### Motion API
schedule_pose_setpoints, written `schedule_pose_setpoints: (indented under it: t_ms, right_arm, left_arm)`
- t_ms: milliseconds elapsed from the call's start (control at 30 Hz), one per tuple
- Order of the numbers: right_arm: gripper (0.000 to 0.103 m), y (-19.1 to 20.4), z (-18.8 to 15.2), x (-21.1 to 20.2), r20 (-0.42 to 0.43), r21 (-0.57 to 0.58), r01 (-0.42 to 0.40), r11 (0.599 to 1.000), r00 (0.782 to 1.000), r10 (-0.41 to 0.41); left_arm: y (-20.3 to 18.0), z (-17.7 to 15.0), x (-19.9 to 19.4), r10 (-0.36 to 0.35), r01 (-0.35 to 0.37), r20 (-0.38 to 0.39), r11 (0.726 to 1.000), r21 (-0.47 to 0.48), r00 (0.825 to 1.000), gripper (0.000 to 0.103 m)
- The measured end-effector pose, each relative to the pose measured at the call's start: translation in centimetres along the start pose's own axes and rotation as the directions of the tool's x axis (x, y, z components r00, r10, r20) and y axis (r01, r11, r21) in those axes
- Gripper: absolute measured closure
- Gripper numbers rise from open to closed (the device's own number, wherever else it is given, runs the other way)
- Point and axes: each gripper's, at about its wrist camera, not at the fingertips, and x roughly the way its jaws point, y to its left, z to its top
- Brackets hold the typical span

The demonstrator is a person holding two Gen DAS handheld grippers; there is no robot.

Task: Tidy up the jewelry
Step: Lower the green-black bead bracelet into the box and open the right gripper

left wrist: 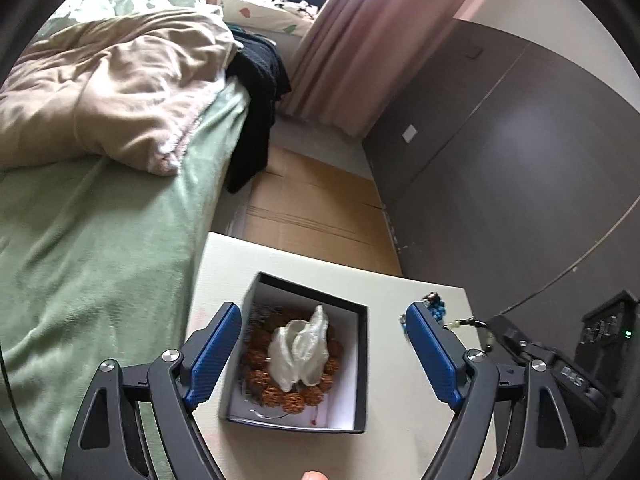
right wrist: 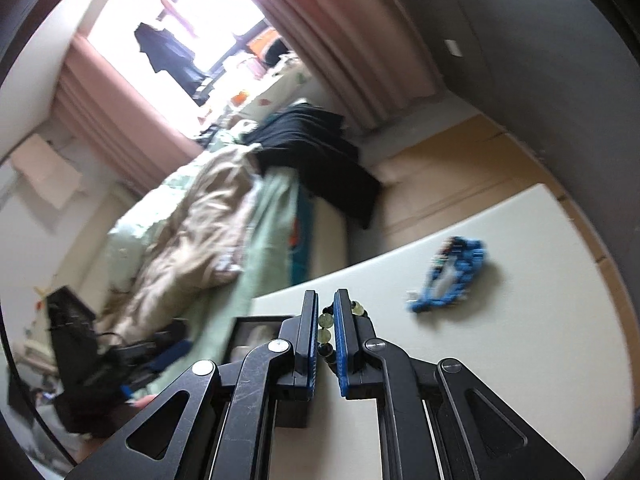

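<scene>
Hovering above the black box (left wrist: pixel 298 354), the left gripper (left wrist: pixel 324 348) is held spread wide, nothing between its pads. A brown bead bracelet (left wrist: pixel 288 380) and white wrapping (left wrist: pixel 298 354) are seen inside. A string of pale and dark beads (right wrist: pixel 326 334) is pinched by the right gripper (right wrist: pixel 326 320). On the white table (right wrist: pixel 520 340), what seems a blue bead bracelet (right wrist: pixel 452 274) is blurred.

Unmade bed (left wrist: pixel 100 128), pink curtains (left wrist: pixel 360 40)

- Light: daylight from the window (right wrist: pixel 176 24), blown out white; room otherwise moderately lit.
- Shadow: soft, beneath the blue bracelet (right wrist: pixel 452 276).
- Blur: right wrist view motion-smeared; left wrist view sharper.
- Distortion: fisheye bending, black vignette at edges.
</scene>
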Motion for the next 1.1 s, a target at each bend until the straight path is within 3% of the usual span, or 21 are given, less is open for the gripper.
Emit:
schedule_pose_setpoints:
  t_ms: [367, 633, 667, 733, 767, 800, 833, 1100]
  right_arm:
    - [0.094, 4.7, -1.8, 3.0, -0.033, 0.006, -0.181, 0.983, 0.983, 0.181]
    - [0.094, 8.1, -3.9, 6.4, -0.090, 0.029, -0.307, 0.951, 0.947, 0.308]
    - [0.094, 8.3, -4.1, 6.6, -0.093, 0.026, -0.301, 0.953, 0.949, 0.302]
    - [0.088, 8.6, -4.4, 7.4, -0.097, -0.006, -0.211, 0.977, 0.973, 0.210]
    - [0.080, 8.4, -4.5, 8.1, -0.114, -0.018, -0.135, 0.991, 0.985, 0.132]
    - [0.058, 8.1, -4.6, 8.5, -0.132, -0.016, -0.104, 0.994, 0.986, 0.101]
    - [0.052, 7.5, -4.7, 8.8, -0.149, -0.005, -0.068, 0.998, 0.987, 0.066]
    - [0.052, 4.7, -3.5, 5.7, -0.075, 0.009, -0.012, 1.000, 0.997, 0.013]
  left_arm:
    - [2.3, 1.2, -1.9, 0.066, -0.063, 0.063, 0.997, -0.048, 0.996, 0.018]
    - [4.9, 2.0, -3.5, 0.078, -0.066, 0.105, 0.991, -0.112, 0.991, 0.018]
    - [5.0, 1.9, -3.6, 0.076, -0.063, 0.104, 0.991, -0.117, 0.992, 0.018]
    - [5.3, 2.0, -3.7, 0.070, -0.057, 0.103, 0.990, -0.126, 0.992, 0.018]
    - [5.3, 2.0, -3.7, 0.068, -0.055, 0.103, 0.990, -0.127, 0.992, 0.018]
    - [5.3, 2.1, -3.7, 0.066, -0.053, 0.103, 0.991, -0.127, 0.993, 0.018]
    - [5.3, 2.1, -3.7, 0.064, -0.051, 0.104, 0.991, -0.126, 0.993, 0.018]
    - [4.4, 1.8, -3.3, 0.059, -0.049, 0.093, 0.993, -0.104, 0.994, 0.018]
